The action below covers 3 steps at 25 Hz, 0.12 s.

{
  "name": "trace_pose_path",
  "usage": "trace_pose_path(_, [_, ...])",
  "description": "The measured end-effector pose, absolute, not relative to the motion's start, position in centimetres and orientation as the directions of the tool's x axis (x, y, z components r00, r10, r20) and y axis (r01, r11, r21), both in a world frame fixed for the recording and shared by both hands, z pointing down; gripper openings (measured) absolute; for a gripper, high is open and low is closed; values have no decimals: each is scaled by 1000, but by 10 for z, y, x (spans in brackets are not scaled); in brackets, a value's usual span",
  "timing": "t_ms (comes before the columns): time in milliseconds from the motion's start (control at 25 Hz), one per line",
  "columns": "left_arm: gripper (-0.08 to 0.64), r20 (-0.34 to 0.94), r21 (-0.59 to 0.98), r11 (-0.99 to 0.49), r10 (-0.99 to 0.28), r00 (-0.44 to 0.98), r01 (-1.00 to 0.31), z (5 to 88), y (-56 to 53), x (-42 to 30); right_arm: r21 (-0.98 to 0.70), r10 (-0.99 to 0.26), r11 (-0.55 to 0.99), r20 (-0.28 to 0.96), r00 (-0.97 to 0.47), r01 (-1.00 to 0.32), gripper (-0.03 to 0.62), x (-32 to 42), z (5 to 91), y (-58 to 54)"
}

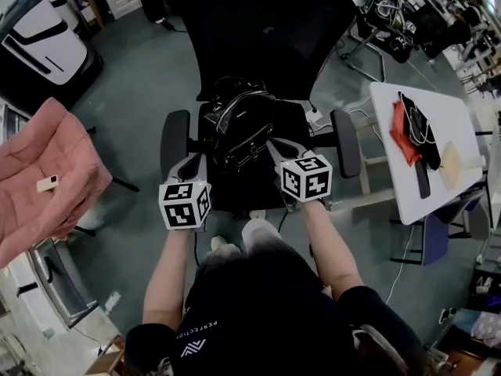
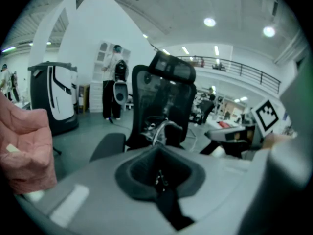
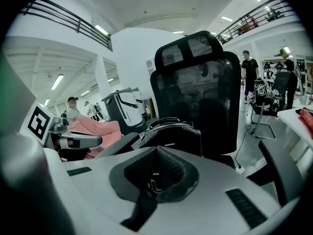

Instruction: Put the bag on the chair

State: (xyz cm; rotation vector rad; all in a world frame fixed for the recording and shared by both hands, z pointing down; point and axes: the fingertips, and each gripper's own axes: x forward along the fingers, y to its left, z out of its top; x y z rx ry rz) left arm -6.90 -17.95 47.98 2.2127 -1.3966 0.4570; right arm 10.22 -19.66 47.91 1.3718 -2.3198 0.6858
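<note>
The bag, black with looped handles, was seen resting upright on the seat of the chair, close against the mesh backrest and between the two armrests. The left gripper was held just beside the bag's near left corner and the right gripper at its near right side; whether either touched it could not be told. In both gripper views the jaws were seen pressed fully together, with the bag lying beyond them and no part of it caught between. The placing step was judged to be done, with the bag released and only the withdrawal left. For that, both grippers would need to be drawn back toward the person without a handle being snagged or the bag being tipped forward off the seat. The chair was set on a grey floor in a large, brightly lit hall. A pink cloth was draped to the left, and a white table bearing red and black items was seen to the right.
</note>
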Motion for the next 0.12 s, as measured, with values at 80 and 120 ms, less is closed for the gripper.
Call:
trace_pose_path(80, [15, 515, 218, -364, -746, 423, -906, 479, -181, -70, -225, -710, 410, 529, -464, -884, -2, 101, 478, -198])
trace_pose_path(120, [15, 514, 217, -364, -746, 424, -905, 478, -181, -70, -225, -710, 410, 529, -464, -884, -2, 101, 478, -198])
